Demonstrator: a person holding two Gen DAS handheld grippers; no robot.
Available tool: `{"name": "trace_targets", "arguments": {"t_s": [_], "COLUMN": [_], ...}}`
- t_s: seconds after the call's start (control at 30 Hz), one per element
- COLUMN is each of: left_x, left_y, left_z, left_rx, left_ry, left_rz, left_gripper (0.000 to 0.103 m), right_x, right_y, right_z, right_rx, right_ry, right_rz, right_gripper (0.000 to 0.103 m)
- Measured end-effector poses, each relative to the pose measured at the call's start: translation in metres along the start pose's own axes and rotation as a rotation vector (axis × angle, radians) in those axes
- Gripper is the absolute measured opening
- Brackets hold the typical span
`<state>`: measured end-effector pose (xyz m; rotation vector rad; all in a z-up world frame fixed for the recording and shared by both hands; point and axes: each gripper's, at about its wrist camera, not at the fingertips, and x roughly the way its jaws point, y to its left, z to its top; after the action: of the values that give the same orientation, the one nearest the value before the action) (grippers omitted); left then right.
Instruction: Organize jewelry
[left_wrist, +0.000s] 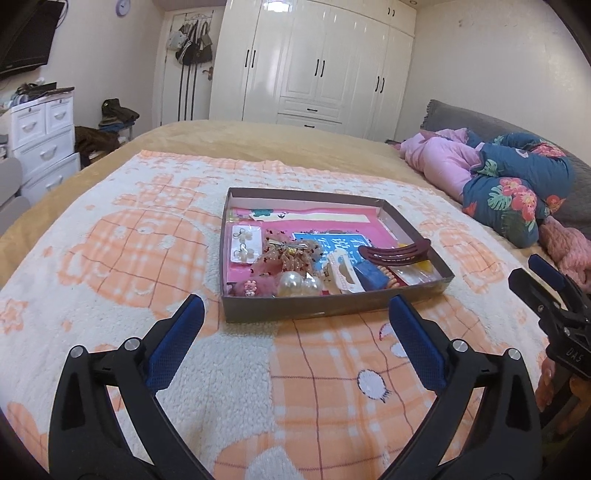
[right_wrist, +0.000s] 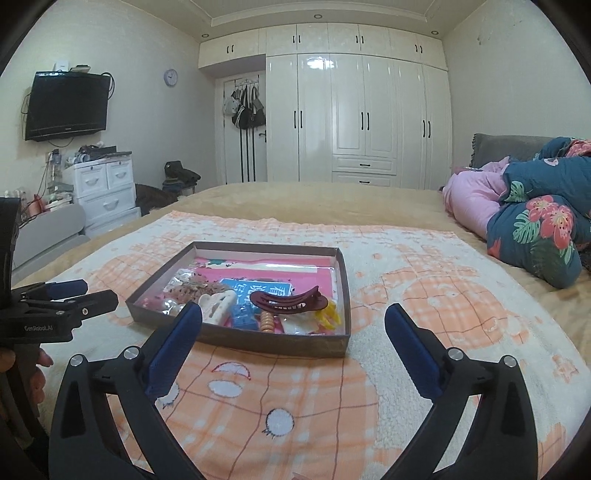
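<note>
A shallow grey cardboard tray (left_wrist: 332, 307) lies on the orange-and-white blanket, also in the right wrist view (right_wrist: 273, 347). It holds a maroon hair claw (left_wrist: 394, 252) (right_wrist: 288, 301), pearl beads (left_wrist: 298, 285), a pink gauze bow (left_wrist: 284, 258), earrings on a card (left_wrist: 244, 245), a cream clip (left_wrist: 341, 275) (right_wrist: 218, 312) and a blue block (left_wrist: 371, 277) (right_wrist: 243, 319). My left gripper (left_wrist: 297, 314) is open and empty just before the tray's near wall. My right gripper (right_wrist: 293, 325) is open and empty at the tray's near edge.
The orange-and-white blanket (left_wrist: 110, 258) covers a tan bed. Folded pink and floral quilts (left_wrist: 509, 181) (right_wrist: 532, 229) lie at the right. A white drawer unit (right_wrist: 103, 188) and a wardrobe (right_wrist: 362, 110) stand beyond the bed.
</note>
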<state>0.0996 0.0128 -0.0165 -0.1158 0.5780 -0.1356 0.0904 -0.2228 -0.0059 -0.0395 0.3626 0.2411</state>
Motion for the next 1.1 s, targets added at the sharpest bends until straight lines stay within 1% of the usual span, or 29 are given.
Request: {"name": "trace_targets", "arguments": {"t_s": [0.2,0.37,0.8,0.97,1.1], "left_x": [-0.012,-0.021,-0.036,-0.042,-0.044], "left_y": [-0.006,-0.012,-0.024,-0.024,-0.024], "left_z": [-0.010,-0.018,-0.024,-0.025,-0.027], "left_rx": [0.010,0.022,0.058,0.060,0.059], "left_ry": [-0.033,-0.067,-0.150,-0.171,-0.178], "left_rz": [-0.021,-0.035,-0.015,0.000,0.008], "left_gripper": [0.092,0.092,0.092,0.092,0.092], "right_x": [-0.012,-0.022,-0.041,-0.045,-0.046], "right_y": [0.005,0.009,0.009,0.007,0.004], "right_z": [-0.009,-0.015,-0.025,-0.028,-0.031], "right_rx": [-0.010,-0.026,-0.033,-0.024,-0.004], "right_ry": [-0.020,-0.053,-0.130,-0.155,-0.163], "right_rz": [-0.004,-0.018,-0.052,-0.080,-0.085], "right_gripper": [0.097,0.097,0.097,0.097,0.097]}}
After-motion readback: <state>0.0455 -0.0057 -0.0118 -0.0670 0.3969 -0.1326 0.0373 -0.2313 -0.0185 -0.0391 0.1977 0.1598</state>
